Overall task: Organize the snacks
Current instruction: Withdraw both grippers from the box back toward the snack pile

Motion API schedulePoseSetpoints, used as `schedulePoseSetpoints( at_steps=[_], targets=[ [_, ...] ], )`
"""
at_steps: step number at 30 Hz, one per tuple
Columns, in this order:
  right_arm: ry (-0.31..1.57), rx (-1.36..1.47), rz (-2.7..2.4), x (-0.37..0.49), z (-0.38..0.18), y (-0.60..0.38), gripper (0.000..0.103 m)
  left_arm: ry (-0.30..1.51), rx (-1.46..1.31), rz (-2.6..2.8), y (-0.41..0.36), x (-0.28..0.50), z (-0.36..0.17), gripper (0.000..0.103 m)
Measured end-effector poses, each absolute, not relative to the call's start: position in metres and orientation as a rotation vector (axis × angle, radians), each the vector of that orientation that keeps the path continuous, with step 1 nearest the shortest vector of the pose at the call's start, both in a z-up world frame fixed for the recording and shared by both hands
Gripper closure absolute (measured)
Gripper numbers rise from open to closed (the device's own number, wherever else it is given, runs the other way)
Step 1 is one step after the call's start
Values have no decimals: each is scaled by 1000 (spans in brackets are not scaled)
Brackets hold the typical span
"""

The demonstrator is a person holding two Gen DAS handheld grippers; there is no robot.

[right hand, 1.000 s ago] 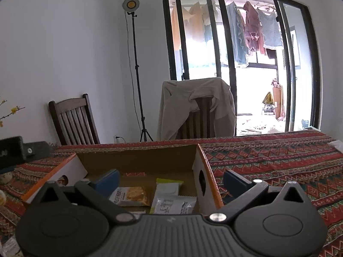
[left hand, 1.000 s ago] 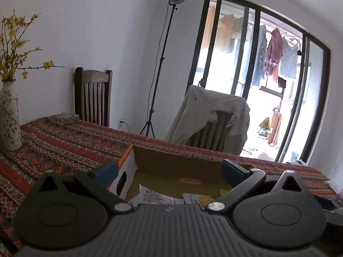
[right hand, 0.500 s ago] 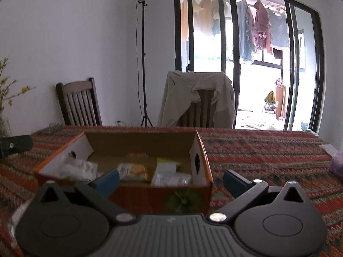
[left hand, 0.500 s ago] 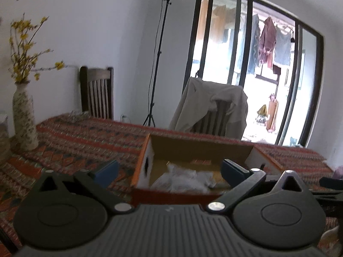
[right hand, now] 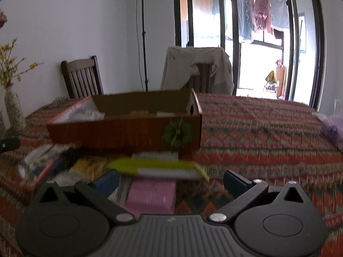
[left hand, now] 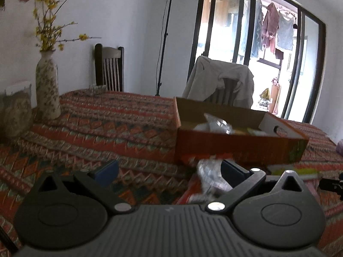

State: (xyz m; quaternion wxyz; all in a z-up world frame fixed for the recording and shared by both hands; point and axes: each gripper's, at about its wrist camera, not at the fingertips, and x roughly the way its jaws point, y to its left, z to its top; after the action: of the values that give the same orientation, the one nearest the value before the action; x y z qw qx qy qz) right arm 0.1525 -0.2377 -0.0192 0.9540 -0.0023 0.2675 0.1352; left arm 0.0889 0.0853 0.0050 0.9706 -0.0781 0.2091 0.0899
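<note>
Your left tongs stand wide with nothing between the fingers, held low over the counter. Your right tongs are likewise spread wide and empty.

The snack box, an orange cardboard tray, sits on the counter ahead of both tongs. In the left wrist view it lies ahead and to the right; in the right wrist view it lies straight ahead and slightly left. Several packets already lie inside it, among them a clear crinkled wrapper.

Loose snacks lie on the counter between the box and your tongs. In the right wrist view a yellow-green packet lies across the near front of the box, and a pink packet lies just beside the left finger, between the two fingers. A heap of mixed wrappers lies to the left of these; motion blur hides their detail. In the left wrist view a clear wrapper lies against the right finger.

A patterned red cloth covers the counter. A flowered vase with yellow sprigs stands at the far left, well apart from the box. Behind the counter stand a dark wooden chair and a second chair draped with a beige garment. A light stand rises against the white wall, and laundry hangs beyond the glass doors.
</note>
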Motion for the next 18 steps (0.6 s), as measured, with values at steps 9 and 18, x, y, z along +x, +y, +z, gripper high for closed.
schedulePoseSetpoints(
  at_steps=[9, 18],
  targets=[
    [590, -16, 268, 148, -34, -232, 0, 424, -197, 170, 96, 81, -11, 0],
    [625, -59, 237, 175, -35, -212, 0, 418, -213, 153, 98, 81, -12, 0]
  ],
)
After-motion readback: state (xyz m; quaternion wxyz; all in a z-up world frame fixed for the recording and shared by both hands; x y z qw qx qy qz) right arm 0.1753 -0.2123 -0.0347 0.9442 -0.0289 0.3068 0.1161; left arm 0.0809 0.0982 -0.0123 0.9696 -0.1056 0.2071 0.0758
